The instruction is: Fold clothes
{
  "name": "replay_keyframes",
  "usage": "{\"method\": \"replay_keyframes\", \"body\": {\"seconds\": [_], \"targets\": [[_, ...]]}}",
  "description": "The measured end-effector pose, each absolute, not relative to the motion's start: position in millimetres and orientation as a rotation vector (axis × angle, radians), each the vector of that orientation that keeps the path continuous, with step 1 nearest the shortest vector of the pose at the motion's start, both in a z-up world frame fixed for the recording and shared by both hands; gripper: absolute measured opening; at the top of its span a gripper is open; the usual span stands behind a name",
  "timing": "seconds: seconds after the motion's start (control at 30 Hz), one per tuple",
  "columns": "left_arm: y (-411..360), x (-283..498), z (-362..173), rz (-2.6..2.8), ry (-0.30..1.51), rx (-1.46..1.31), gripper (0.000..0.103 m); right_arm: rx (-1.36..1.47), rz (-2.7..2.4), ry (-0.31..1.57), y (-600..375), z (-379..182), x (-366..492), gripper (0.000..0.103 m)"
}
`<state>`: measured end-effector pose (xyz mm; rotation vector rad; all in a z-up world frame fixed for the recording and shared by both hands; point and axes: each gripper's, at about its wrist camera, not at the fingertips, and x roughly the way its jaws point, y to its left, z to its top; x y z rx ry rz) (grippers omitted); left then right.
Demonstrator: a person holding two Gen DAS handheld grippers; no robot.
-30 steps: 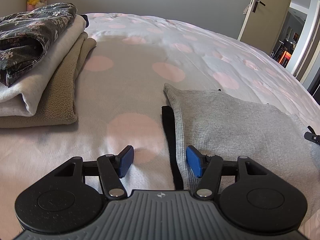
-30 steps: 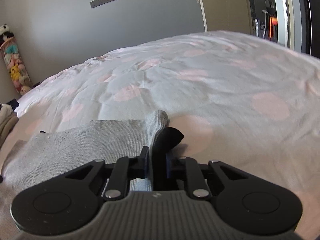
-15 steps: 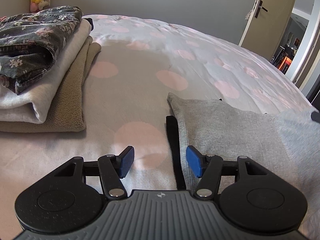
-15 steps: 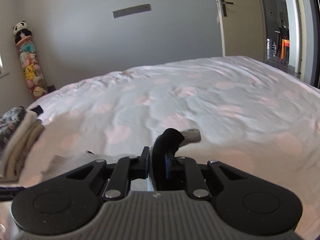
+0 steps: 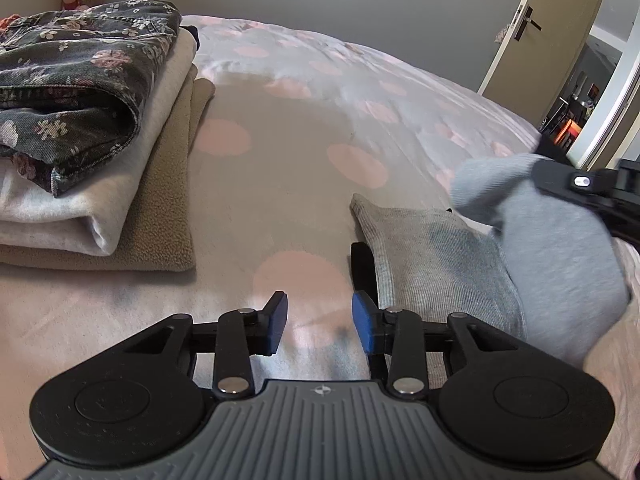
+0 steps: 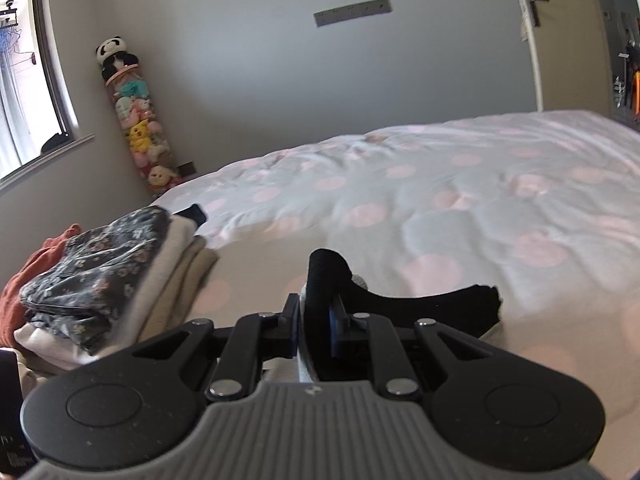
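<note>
A grey ribbed garment (image 5: pixel 436 264) with a black trim (image 5: pixel 362 268) lies on the bedspread in the left wrist view, right of centre. Its right part (image 5: pixel 552 240) is lifted and curled over toward the left, hanging from the right gripper's black frame (image 5: pixel 584 182). In the right wrist view my right gripper (image 6: pixel 318 316) is shut on the garment's black trim (image 6: pixel 324 280), raised above the bed. My left gripper (image 5: pixel 320 320) hovers low by the garment's left edge. Its jaws are closing, with only bedspread showing between the blue pads (image 5: pixel 276 318).
A stack of folded clothes (image 5: pixel 80 120), floral denim on top, sits at the left of the pink-dotted bedspread (image 5: pixel 280 184). An orange garment (image 6: pixel 24 276) lies behind the stack (image 6: pixel 100 280). A column of plush toys (image 6: pixel 140 128) stands in the corner, and a door (image 5: pixel 540 28) is open at the right.
My right gripper has lifted the garment's corner and swung it up and to the left, over the rest of the garment. The left gripper's jaws have narrowed.
</note>
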<state>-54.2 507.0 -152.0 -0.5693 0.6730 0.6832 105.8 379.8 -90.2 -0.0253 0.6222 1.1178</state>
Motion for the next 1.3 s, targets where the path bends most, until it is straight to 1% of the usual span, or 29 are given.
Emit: {"method": "replay_keyframes", "body": {"seconds": [0.17,0.4,0.5,0.53,0.6,0.63,0.67,0.73,0.83,0.93,1.03,1.07,1.2,1.3], "targets": [[513,-59,-153,0.689,0.657,-0.589,0.033,-0.084,1.117,0.660,421,-115,87,0.015],[521,-63,-155,0.692,0.652,-0.615,0.033,-0.160,1.123,0.762,445,-150,78,0.015],[521,-63,-154,0.689,0.655,-0.616,0.033,-0.159,1.124,0.794,447,-156,81,0.018],[520,-63,-153,0.688,0.658,-0.616,0.033,-0.155,1.125,0.802,447,-156,82,0.021],[519,-65,-149,0.684,0.652,-0.619,0.033,-0.148,1.130,0.787,440,-148,82,0.024],[518,-67,-146,0.682,0.646,-0.619,0.033,-0.143,1.136,0.774,435,-142,82,0.032],[517,-69,-142,0.681,0.638,-0.618,0.033,-0.139,1.143,0.760,429,-136,81,0.036],[513,-74,-136,0.678,0.621,-0.617,0.034,-0.133,1.151,0.718,410,-120,82,0.038],[505,-81,-128,0.676,0.598,-0.626,0.041,-0.113,1.131,0.676,372,-107,84,0.043],[495,-87,-124,0.673,0.590,-0.652,0.043,-0.093,1.091,0.656,325,-103,89,0.044],[483,-87,-123,0.664,0.605,-0.674,0.043,-0.100,1.057,0.669,288,-116,93,0.050],[478,-87,-122,0.662,0.611,-0.680,0.043,-0.100,1.043,0.682,279,-122,95,0.050],[456,-80,-125,0.672,0.669,-0.657,0.044,-0.057,1.022,0.732,264,-142,107,0.050],[446,-76,-132,0.683,0.706,-0.643,0.044,-0.007,1.048,0.776,272,-151,118,0.050]]}}
